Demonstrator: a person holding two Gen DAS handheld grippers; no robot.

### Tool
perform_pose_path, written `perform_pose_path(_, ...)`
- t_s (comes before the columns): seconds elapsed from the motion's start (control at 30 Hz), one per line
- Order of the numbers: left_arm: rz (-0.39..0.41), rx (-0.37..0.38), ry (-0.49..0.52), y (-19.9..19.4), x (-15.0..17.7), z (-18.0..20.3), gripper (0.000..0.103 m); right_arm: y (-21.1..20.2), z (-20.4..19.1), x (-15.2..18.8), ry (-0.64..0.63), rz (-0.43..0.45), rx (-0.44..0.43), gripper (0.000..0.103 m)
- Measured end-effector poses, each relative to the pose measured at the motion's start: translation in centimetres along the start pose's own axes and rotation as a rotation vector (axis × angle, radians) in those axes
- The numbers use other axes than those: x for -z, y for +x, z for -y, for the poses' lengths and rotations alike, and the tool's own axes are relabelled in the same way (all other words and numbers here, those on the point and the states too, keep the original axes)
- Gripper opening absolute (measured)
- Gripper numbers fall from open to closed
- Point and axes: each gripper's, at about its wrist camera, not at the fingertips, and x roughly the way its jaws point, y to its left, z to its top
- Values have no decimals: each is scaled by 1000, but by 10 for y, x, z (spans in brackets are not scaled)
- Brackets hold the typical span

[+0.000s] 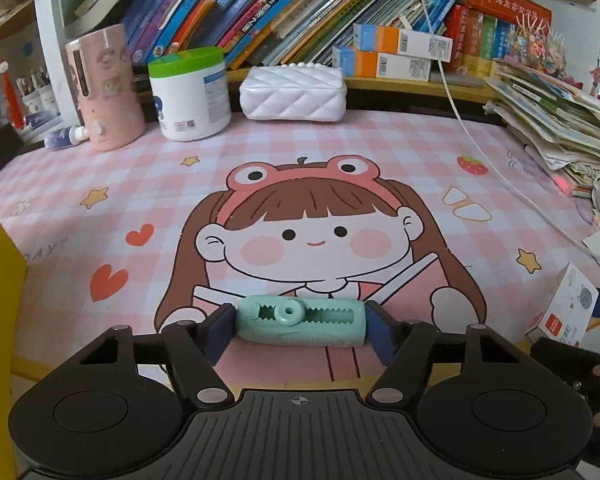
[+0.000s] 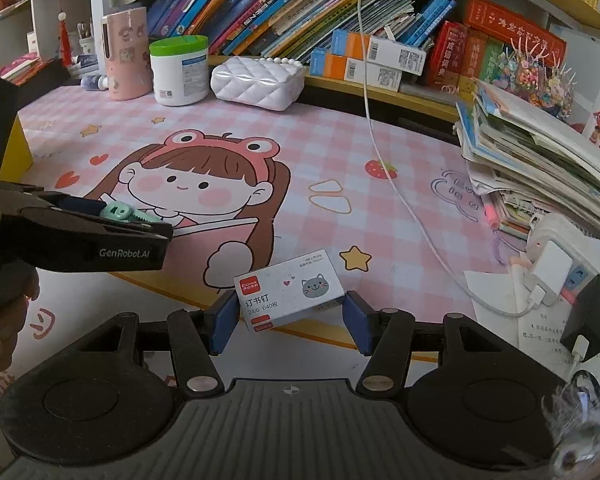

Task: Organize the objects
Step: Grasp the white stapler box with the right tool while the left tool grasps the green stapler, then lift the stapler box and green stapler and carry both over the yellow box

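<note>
Left wrist view shows your left tool [image 1: 300,326] at the bottom centre of the frame, its blue pads against the two ends of a mint-green clip [image 1: 300,322] that lies crosswise on the pink checked mat [image 1: 340,148]. You appear to have it pinched end to end, which suits its long, toothed shape.

Right wrist view shows your right tool [image 2: 290,322] low in the frame, pinching a small white box of staples [image 2: 290,294] with a grey cat on it. The box sits skewed between the pads, so the grip looks to be on its corners rather than flat sides; it may twist.

Open room lies across the middle of the mat, on and around the cartoon girl. Clutter rings it: a pink dispenser [image 1: 106,84], a white tub with a green lid [image 1: 190,94] and a quilted white case [image 1: 294,92] along the top, a slumping stack of papers [image 2: 540,160] at the right edge, and a white cable [image 2: 384,168] trailing down across the mat towards a charger [image 2: 548,272]. Keep your right tool away from that cable.
</note>
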Motion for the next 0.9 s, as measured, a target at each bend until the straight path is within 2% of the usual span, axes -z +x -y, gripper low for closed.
perform_pose_path(0.17,19,11,-16,-13,2,-4,69,-4,-2,-2,12,7,6,54)
perform_pose_path(0.43,92,9,-88,-62,10,-21,69,-12,-22,-2,-1,10,-16,54)
perform_pose_path(0.67,125,2,-158,-107,36,-45,69,-30,-50,6,-24,10,-14,54)
perform_pose_path(0.9,164,-20,-173,-153,67,-71,69,-60,-88,13,-43,36,-41,54)
